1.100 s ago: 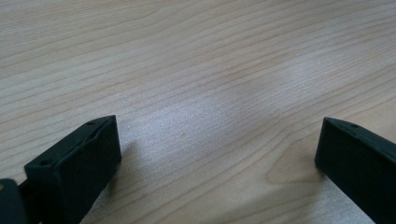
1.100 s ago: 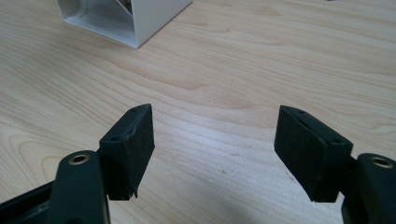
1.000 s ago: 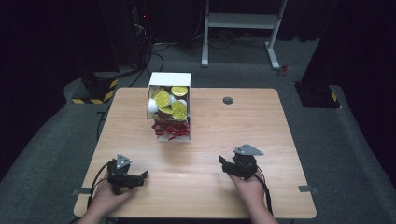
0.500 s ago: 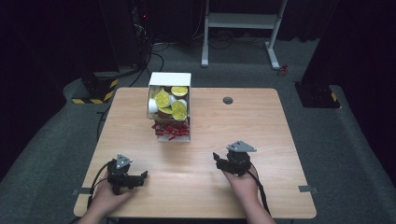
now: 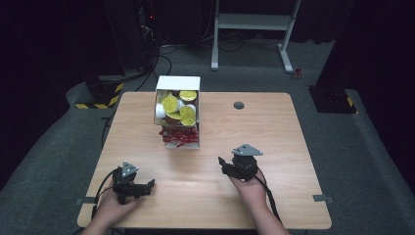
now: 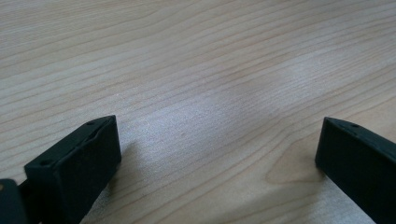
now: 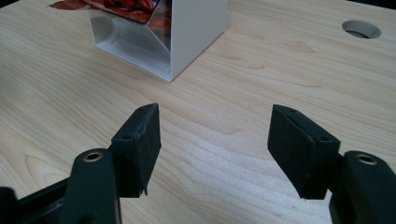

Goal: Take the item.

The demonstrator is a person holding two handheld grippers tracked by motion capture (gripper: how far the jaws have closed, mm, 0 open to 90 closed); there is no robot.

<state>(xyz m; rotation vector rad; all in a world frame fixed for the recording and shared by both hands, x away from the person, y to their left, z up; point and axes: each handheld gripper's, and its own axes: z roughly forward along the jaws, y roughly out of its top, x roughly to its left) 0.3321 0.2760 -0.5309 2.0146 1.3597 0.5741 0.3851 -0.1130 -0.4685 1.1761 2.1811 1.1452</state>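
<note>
Evidently aimed at the white box [image 7: 187, 32]: right gripper [image 7: 215, 144] spread and empty, narrowing lately; left gripper [image 6: 215, 154] likewise gaping, parked on bare table [image 6: 210, 56].

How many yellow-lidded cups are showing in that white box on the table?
3 yellow lids show in the white box: one at the upper right, one at the left, one lower right. More cups may be hidden beneath them.
</note>
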